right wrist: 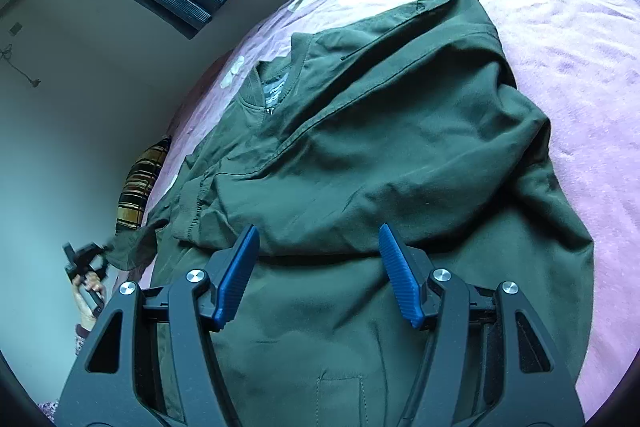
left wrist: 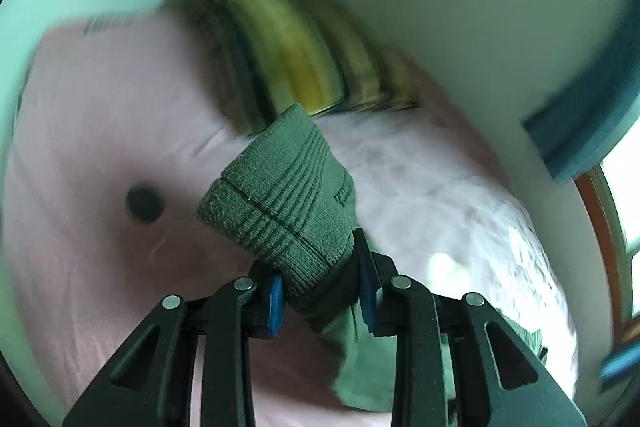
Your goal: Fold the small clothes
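Left wrist view, left tool (left wrist: pixel 320 291) clamping cuff (left wrist: pixel 276 203)

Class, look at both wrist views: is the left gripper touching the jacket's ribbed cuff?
Touching. The left wrist view shows the left gripper with its blue pads pressed on either side of the ribbed cuff of the green jacket.

Both grippers: matte black plastic linkage arms w/ triangular cut-outs, round silver screws at pivots, ribbed blue pads on fingertips. Left gripper (left wrist: pixel 320 291) & right gripper (right wrist: pixel 318 275) look identical. Person's hand (right wrist: pixel 89 297) at far left, w/ patterned sleeve edge below; detail too small.
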`<state>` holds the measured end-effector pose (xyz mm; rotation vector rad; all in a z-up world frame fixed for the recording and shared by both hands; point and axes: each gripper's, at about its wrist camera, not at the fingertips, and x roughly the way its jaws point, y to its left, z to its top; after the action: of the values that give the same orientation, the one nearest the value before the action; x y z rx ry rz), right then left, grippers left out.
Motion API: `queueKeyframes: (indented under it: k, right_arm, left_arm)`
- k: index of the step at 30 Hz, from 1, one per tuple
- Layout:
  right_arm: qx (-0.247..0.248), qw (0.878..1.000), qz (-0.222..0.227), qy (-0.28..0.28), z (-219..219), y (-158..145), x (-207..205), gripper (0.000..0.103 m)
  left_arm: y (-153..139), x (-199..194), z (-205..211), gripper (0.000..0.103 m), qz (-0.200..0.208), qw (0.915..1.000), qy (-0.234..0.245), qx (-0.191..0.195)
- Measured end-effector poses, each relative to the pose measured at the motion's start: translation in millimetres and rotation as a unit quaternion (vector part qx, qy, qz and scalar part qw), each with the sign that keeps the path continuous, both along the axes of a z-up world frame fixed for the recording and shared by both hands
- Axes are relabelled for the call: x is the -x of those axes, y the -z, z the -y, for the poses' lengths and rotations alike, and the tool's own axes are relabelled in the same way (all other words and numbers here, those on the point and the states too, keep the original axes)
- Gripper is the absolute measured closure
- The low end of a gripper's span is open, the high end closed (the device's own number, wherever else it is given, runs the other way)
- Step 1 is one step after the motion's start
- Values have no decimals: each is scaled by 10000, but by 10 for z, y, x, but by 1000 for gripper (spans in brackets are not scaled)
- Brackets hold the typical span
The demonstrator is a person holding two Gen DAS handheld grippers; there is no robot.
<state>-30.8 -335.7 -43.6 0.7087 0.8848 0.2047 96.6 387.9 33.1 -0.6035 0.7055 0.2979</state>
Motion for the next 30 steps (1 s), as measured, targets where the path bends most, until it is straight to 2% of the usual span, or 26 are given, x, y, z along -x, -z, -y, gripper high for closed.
queueKeyframes:
  k: [4,7,11,14,17,20,23,26,30]
  right_arm:
    - [-24,10000,73,9,31,-60,52,41]
    - [-16,9999,113,3,40,-97,81,41]
    - [-29,9999,161,-4,57,-140,124,41]
    - [-65,9998,198,-19,78,-164,152,41]
    - [-98,9997,230,-16,100,-179,174,41]
    - [-166,9996,216,-10,129,-157,180,41]
    - [-223,9997,136,16,159,-81,176,41]
    - [-374,9993,12,66,205,30,169,41]
    - [-481,9987,-135,107,244,142,161,41]
  left_arm:
    - [-534,-104,647,73,431,9963,624,-404]
    - [-886,-134,1280,73,702,9886,1191,-589]
    - [-1179,-164,2316,73,968,9707,2014,-886]
    - [-1216,-168,2969,73,1006,9573,2547,-924]
    - [-1125,-108,3767,73,960,9379,3178,-1009]
    - [-944,-1,4332,73,847,9222,3613,-1091]
    - [-569,128,4949,74,585,9031,4060,-1267]
    - [-226,203,5315,74,293,8922,4290,-1382]
    - [241,305,5598,74,-152,8795,4589,-1251]
